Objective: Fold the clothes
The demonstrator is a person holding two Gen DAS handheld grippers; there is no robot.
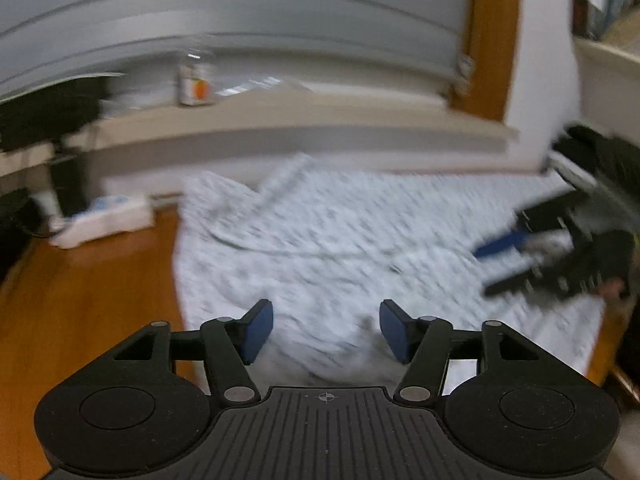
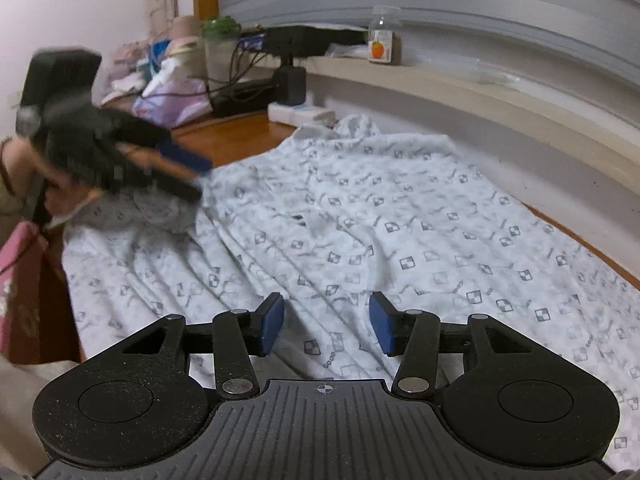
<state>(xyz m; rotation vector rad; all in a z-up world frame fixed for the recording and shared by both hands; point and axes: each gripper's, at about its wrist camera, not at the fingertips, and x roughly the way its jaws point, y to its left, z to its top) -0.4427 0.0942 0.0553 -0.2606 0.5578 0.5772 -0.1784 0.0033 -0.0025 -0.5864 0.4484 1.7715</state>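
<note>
Patterned garment (image 2: 360, 216) (jar (image 2: 383, 36) beyond)

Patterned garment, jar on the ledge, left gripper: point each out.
patterned garment (image 2: 400, 216), right wrist view, middle of the cloth
jar (image 2: 385, 36), right wrist view, its label
left gripper (image 1: 326, 330), left wrist view, between the fingertips

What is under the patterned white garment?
The patterned garment lies spread on a wooden floor, visible past its edges. Whatever is beneath its middle is covered.

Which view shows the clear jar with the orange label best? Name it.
The right wrist view: the clear jar with the orange label stands sharp on the ledge. The left wrist view shows it only smeared by blur.
</note>
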